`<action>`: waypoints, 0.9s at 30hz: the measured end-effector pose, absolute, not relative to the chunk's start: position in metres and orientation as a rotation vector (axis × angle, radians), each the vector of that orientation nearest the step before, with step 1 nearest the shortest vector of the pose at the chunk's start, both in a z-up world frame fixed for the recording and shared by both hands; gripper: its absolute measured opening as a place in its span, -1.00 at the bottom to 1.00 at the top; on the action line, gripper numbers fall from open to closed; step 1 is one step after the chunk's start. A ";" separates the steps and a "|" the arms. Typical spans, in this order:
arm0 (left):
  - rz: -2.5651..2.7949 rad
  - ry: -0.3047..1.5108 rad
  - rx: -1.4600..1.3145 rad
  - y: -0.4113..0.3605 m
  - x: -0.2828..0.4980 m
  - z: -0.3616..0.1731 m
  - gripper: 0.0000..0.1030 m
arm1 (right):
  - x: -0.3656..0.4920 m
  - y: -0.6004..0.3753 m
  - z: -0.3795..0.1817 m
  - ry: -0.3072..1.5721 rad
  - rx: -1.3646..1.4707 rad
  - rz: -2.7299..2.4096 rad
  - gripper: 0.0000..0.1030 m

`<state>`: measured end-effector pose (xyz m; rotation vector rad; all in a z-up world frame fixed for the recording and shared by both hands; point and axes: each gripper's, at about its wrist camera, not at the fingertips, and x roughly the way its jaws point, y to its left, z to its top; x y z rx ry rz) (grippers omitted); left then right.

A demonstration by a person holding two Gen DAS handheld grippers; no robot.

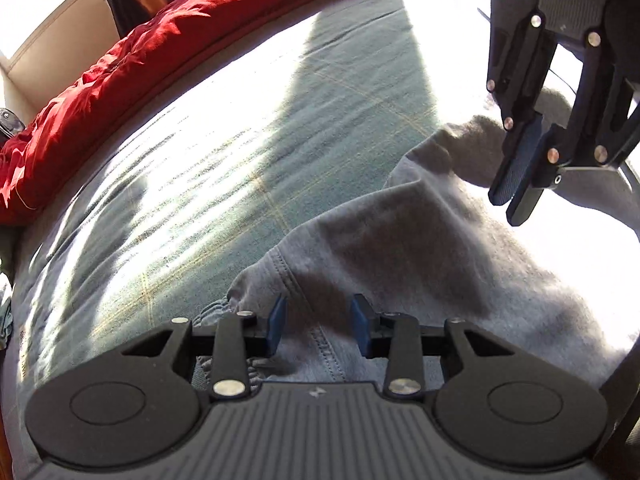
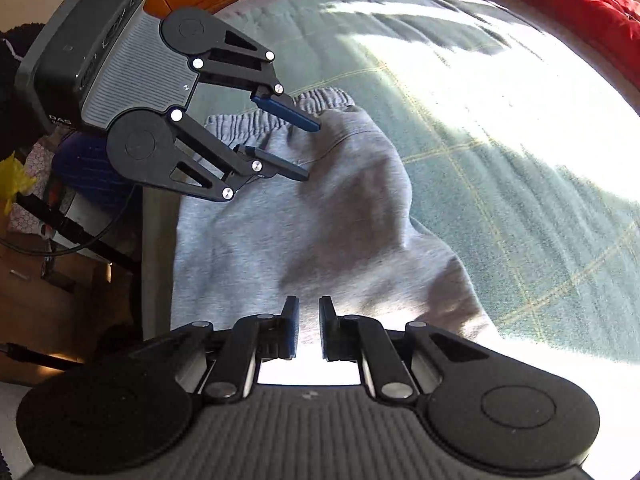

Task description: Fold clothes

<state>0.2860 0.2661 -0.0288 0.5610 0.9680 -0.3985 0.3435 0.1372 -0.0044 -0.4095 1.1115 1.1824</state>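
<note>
Sweatpants [image 1: 380, 240] fill the lower middle of your left wrist view, grey, lying on the green checked bed [image 1: 224, 168] with the elastic waistband bunched just left of your left gripper [image 1: 318, 326]. Its blue pads stand apart with a seam of the cloth running between them, and they do not press on it. From here the garment's long axis runs up and to the right toward your right gripper [image 1: 516, 200], which hangs above the far end with its fingers nearly together and nothing pinched. A red duvet [image 1: 120, 80] lies well apart along the far edge. In your right wrist view the right gripper [image 2: 308, 328] shows a narrow gap, empty, hovering over the near end of the cloth. The pants [image 2: 300, 220] stretch away to the upper left, where the left gripper [image 2: 310, 150] straddles the waistband [image 2: 288, 114]. Each hand is nearer its own end.
</note>
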 end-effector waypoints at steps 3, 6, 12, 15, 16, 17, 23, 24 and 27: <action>-0.331 1.055 0.537 0.281 0.294 -0.049 -0.28 | 0.364 0.139 -0.008 1.080 -0.348 1.145 -0.78; -0.317 1.077 0.471 0.299 0.285 -0.057 -0.24 | 0.382 0.140 -0.027 1.106 -0.340 1.093 -0.77; -0.326 1.087 0.539 0.284 0.284 -0.043 -0.25 | 0.416 0.119 -0.063 1.186 -0.243 0.976 -0.88; -0.358 1.040 0.502 0.280 0.295 -0.030 -0.25 | 0.406 0.115 -0.054 1.148 -0.240 0.995 -0.79; -0.361 1.033 0.486 0.279 0.300 -0.028 -0.22 | 0.404 0.111 -0.051 1.144 -0.237 0.996 -0.79; -0.354 1.042 0.482 0.279 0.306 -0.032 -0.21 | 0.405 0.103 -0.045 1.147 -0.232 0.992 -0.79; -0.315 1.105 0.367 0.295 0.331 -0.049 -0.18 | 0.404 0.074 -0.043 1.189 -0.246 0.924 -0.79; -0.310 1.106 0.365 0.293 0.330 -0.045 -0.19 | 0.403 0.069 -0.042 1.190 -0.238 0.917 -0.79; -0.310 1.100 0.302 0.297 0.323 -0.029 -0.21 | 0.399 0.057 -0.036 1.181 -0.212 0.893 -0.78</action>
